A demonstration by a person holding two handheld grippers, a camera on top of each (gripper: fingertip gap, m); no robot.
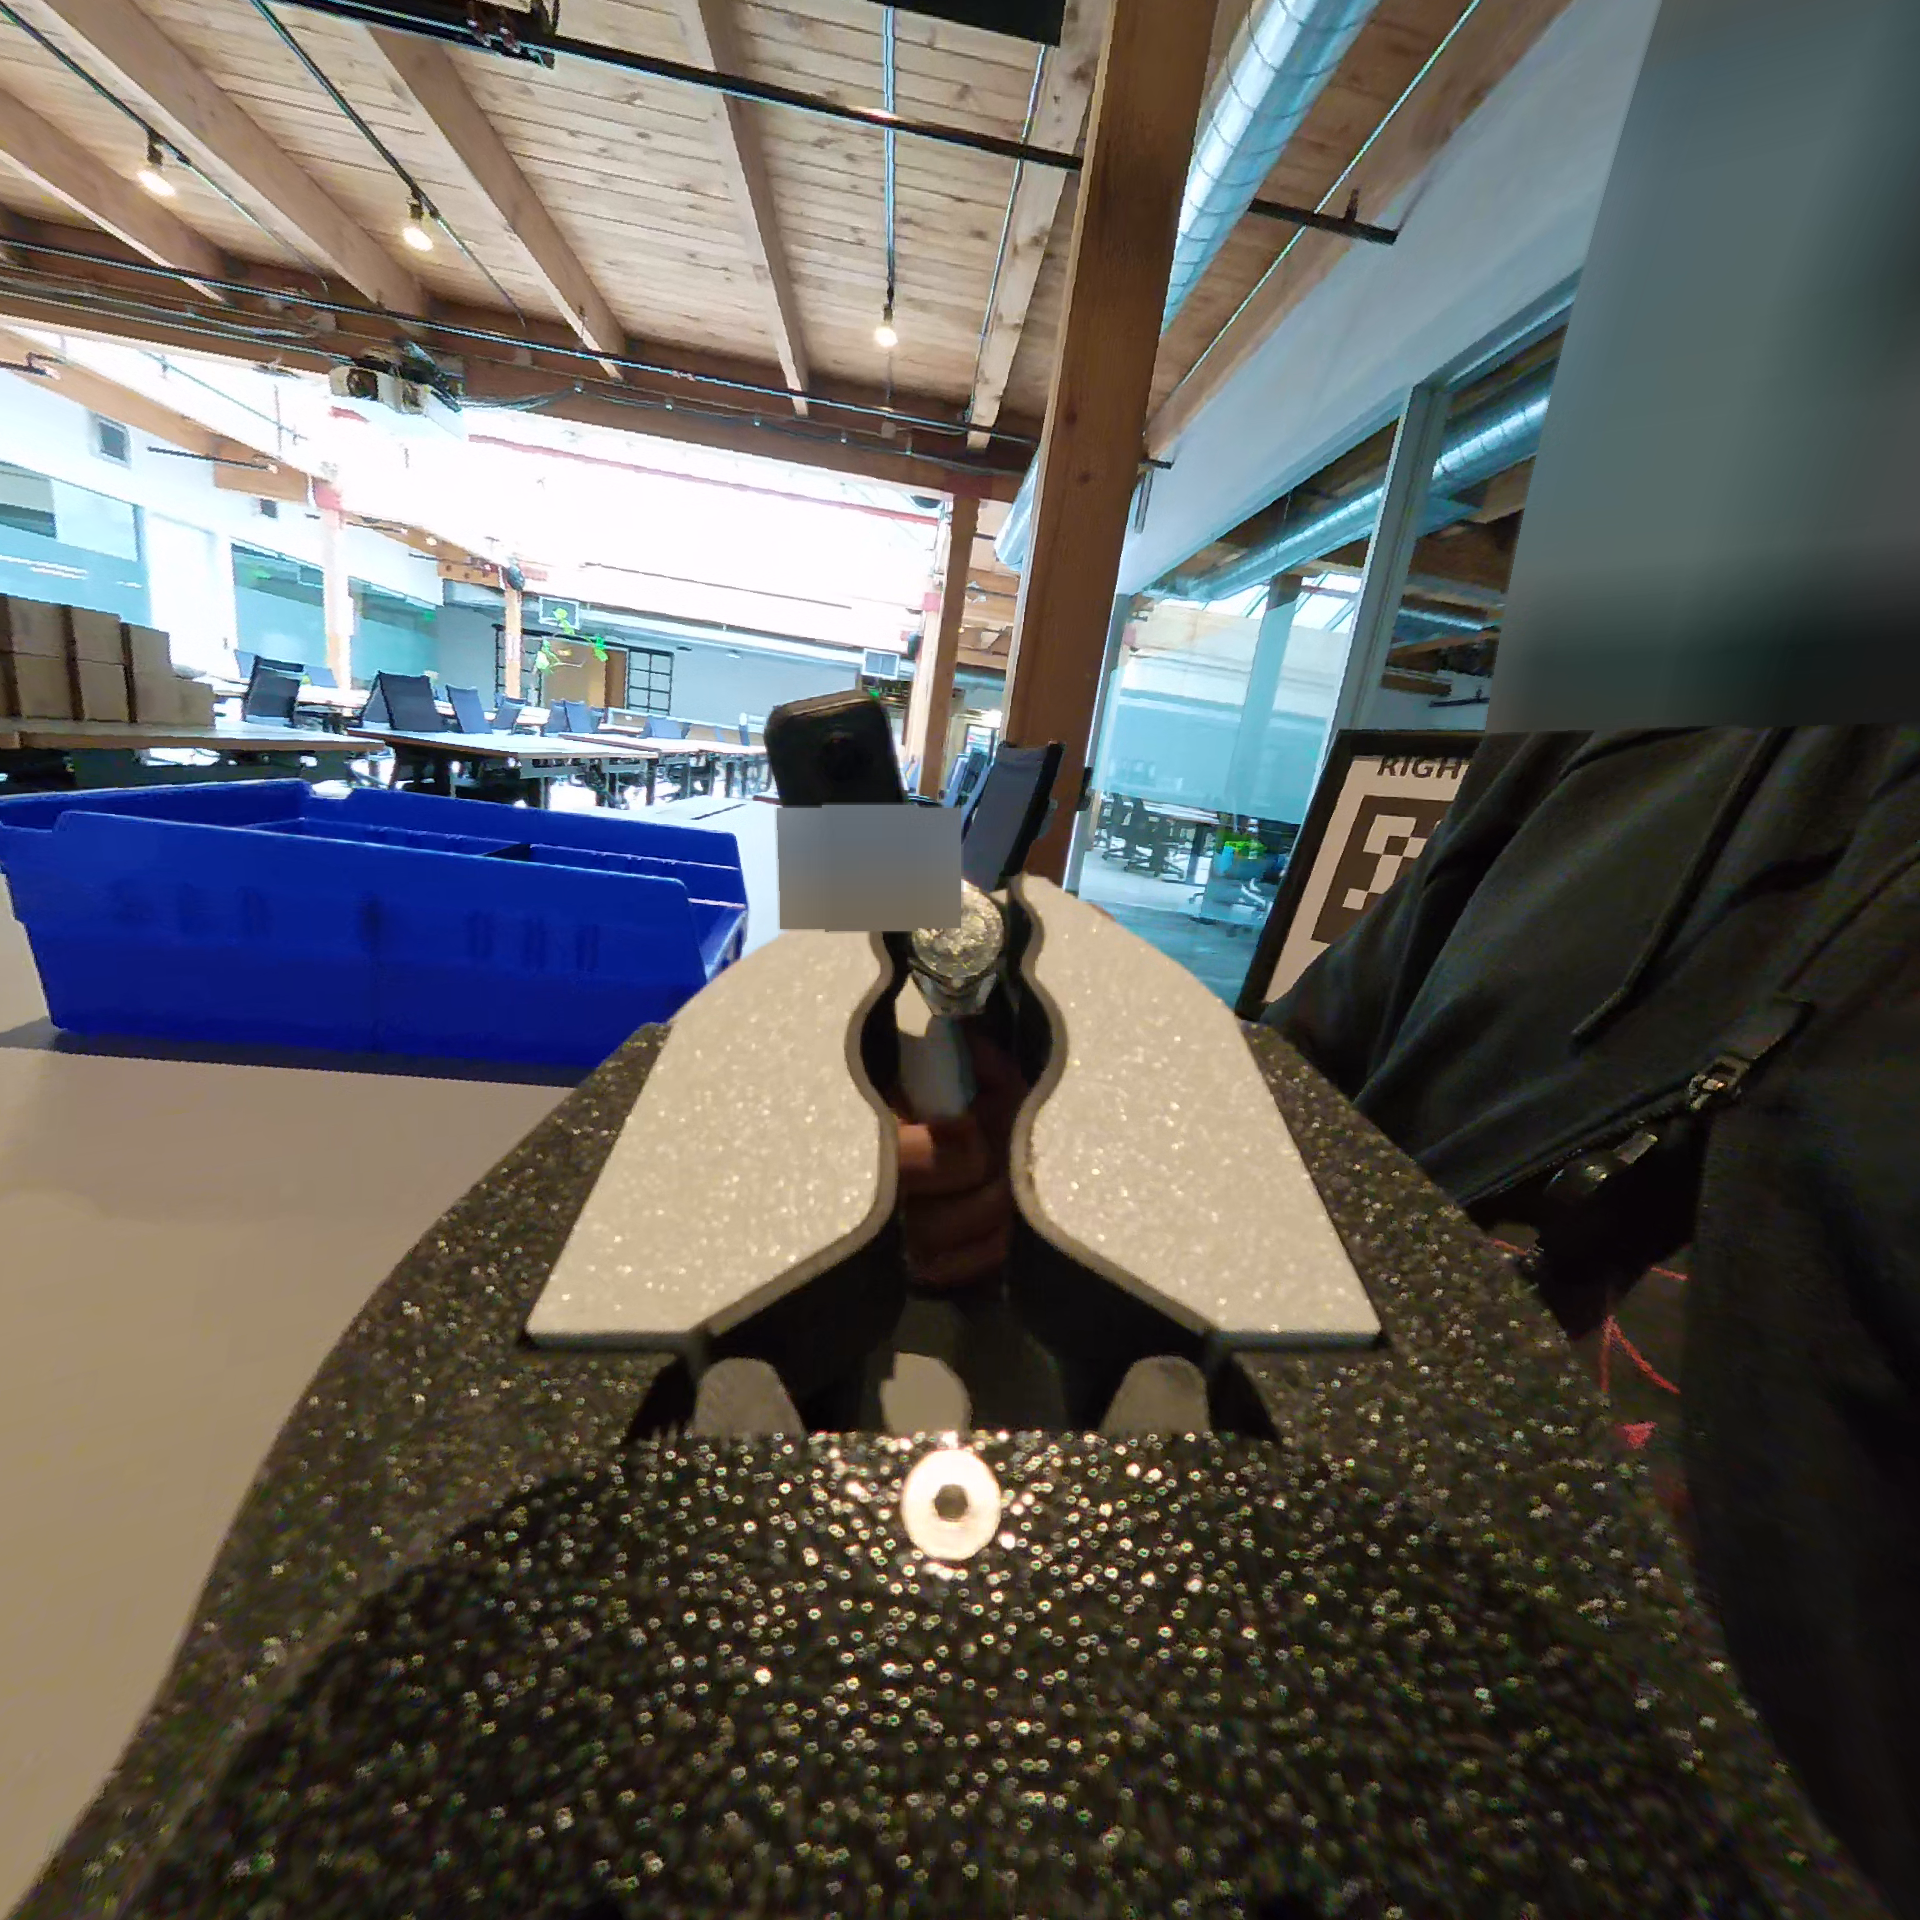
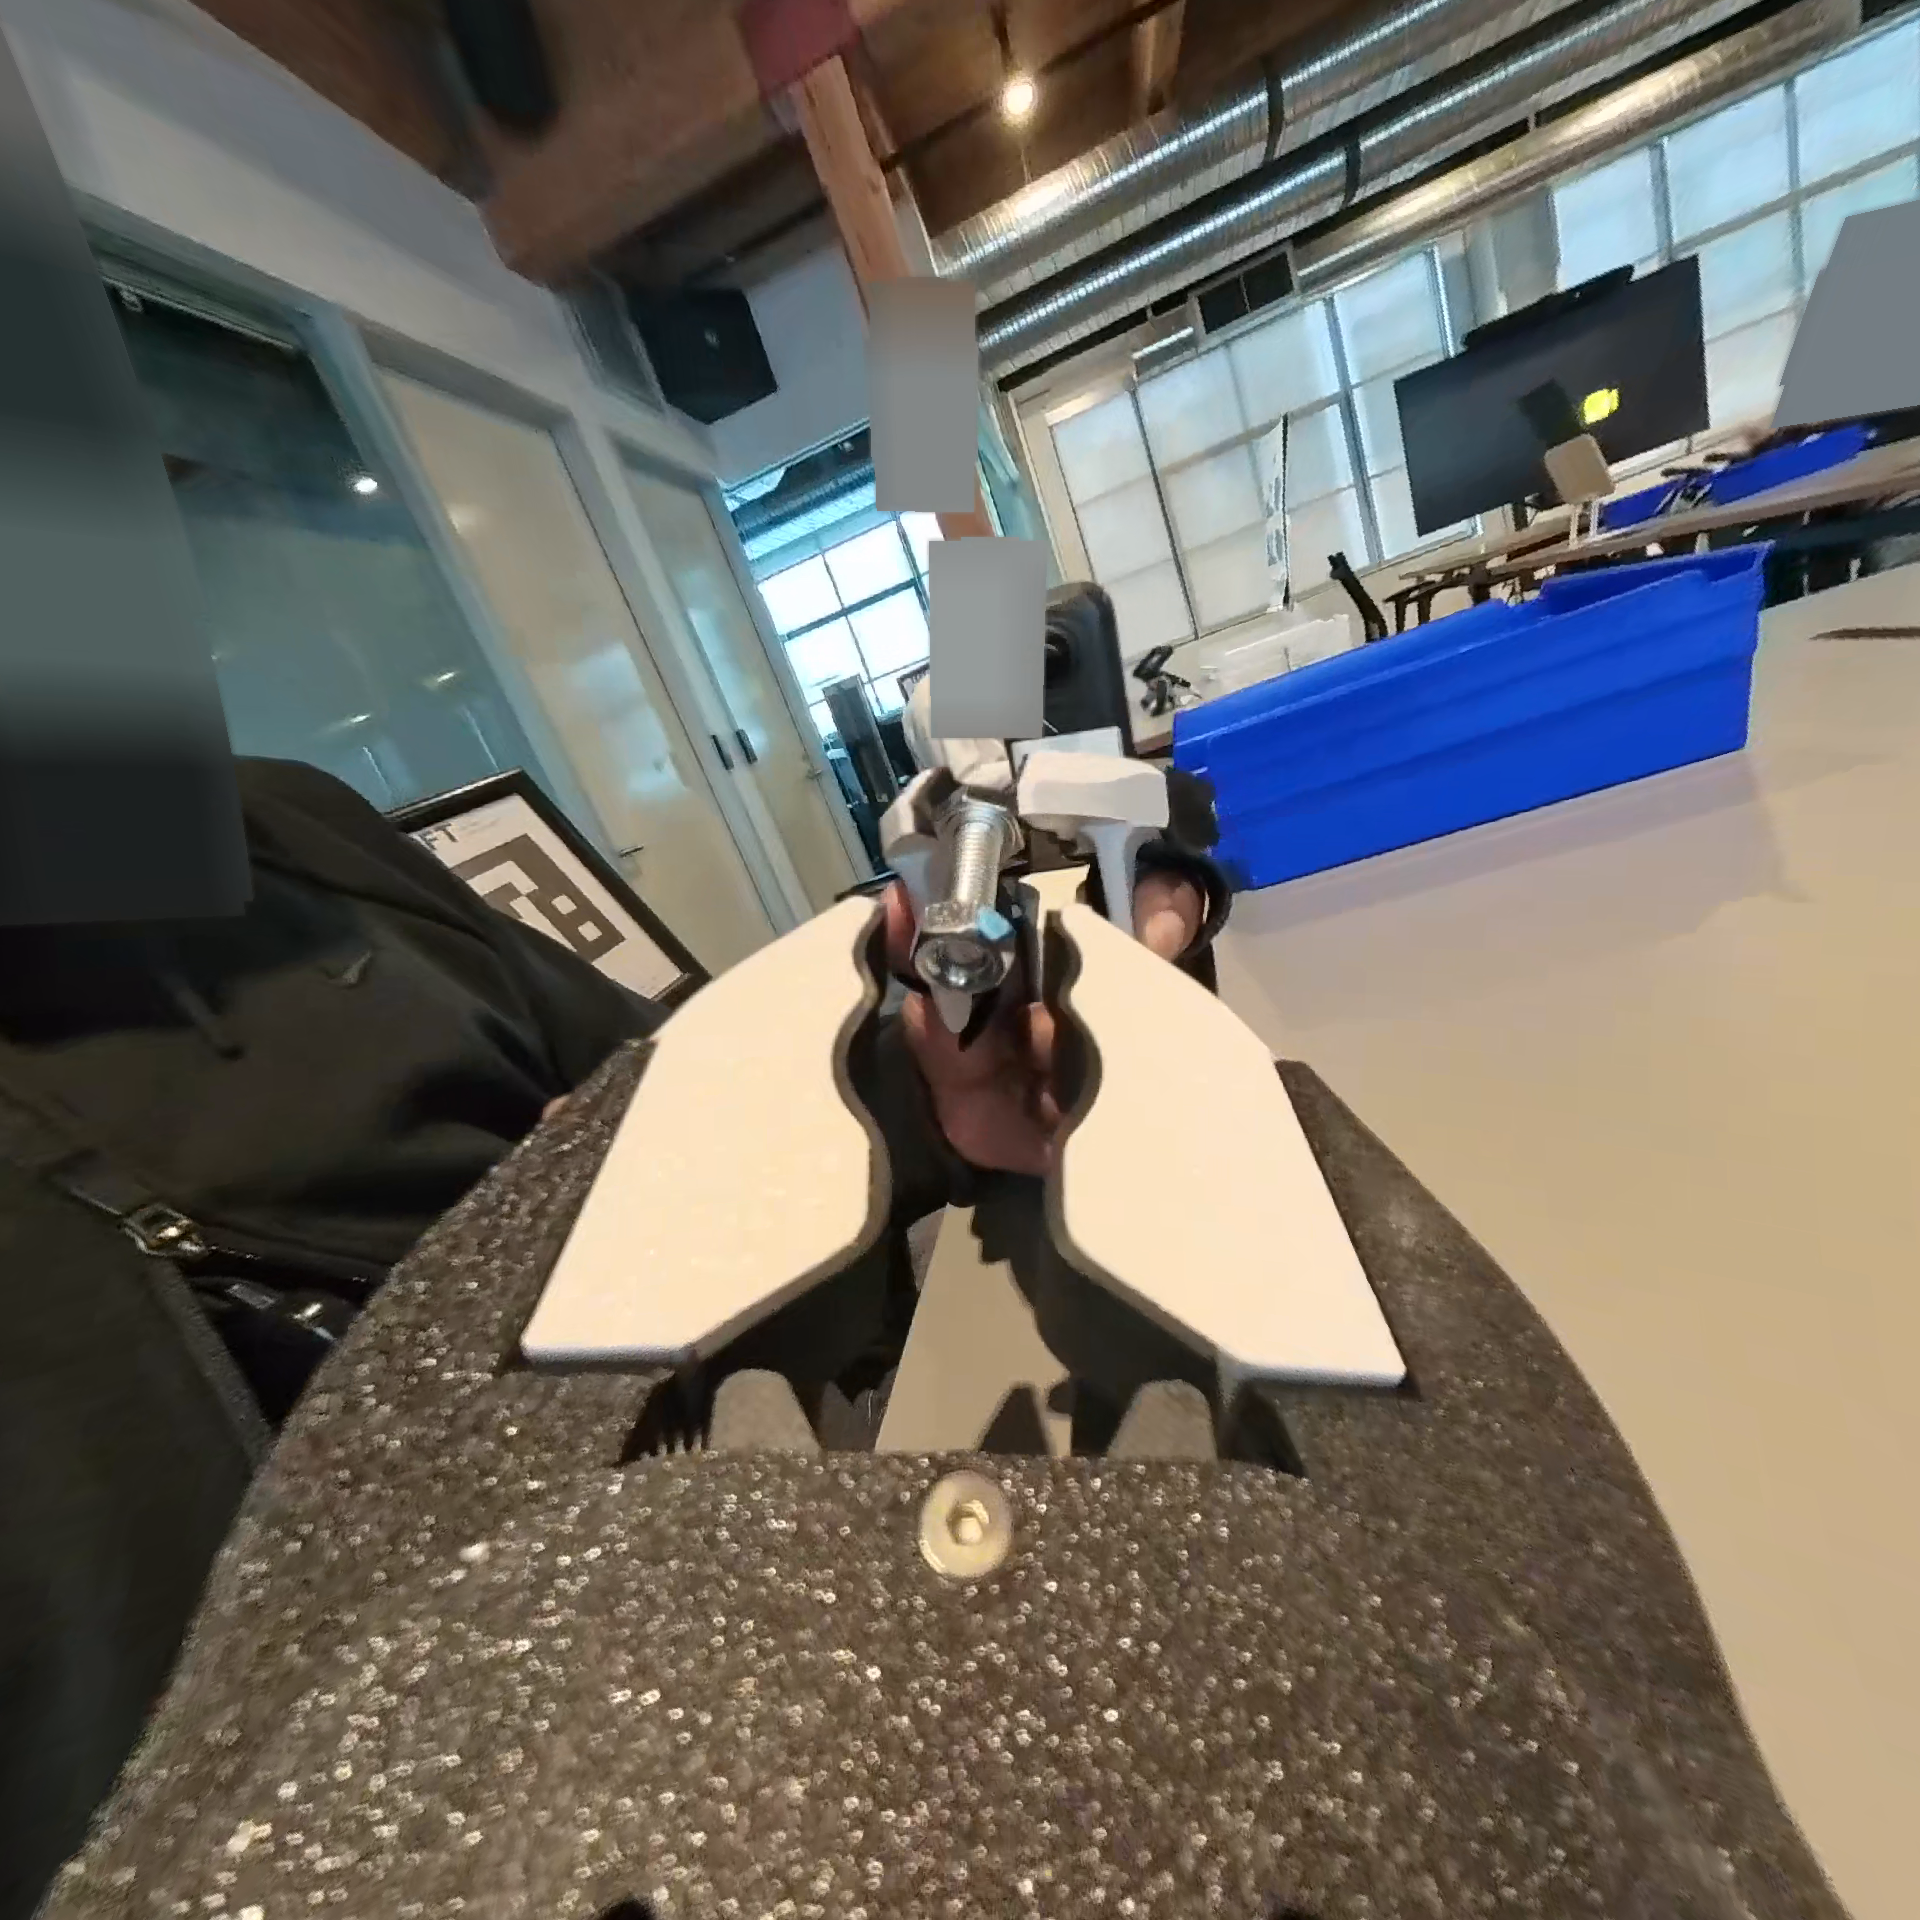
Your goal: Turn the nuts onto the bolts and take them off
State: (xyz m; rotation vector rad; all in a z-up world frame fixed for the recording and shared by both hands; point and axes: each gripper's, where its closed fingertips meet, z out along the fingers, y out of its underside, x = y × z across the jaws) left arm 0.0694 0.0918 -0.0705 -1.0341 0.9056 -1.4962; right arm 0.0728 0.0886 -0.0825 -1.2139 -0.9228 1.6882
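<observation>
Jaws of the left gripper [image 1: 951,951] stand nearly together around a bolt [image 1: 954,951], gripping it at the tips; blue bins [image 1: 364,914] sit behind on the grey table [image 1: 208,1195]. Right wrist view alone shows the threaded shank with a nut [image 2: 958,961] at its near end. Whether the right gripper [image 2: 961,961] clamps the nut cannot be told.
</observation>
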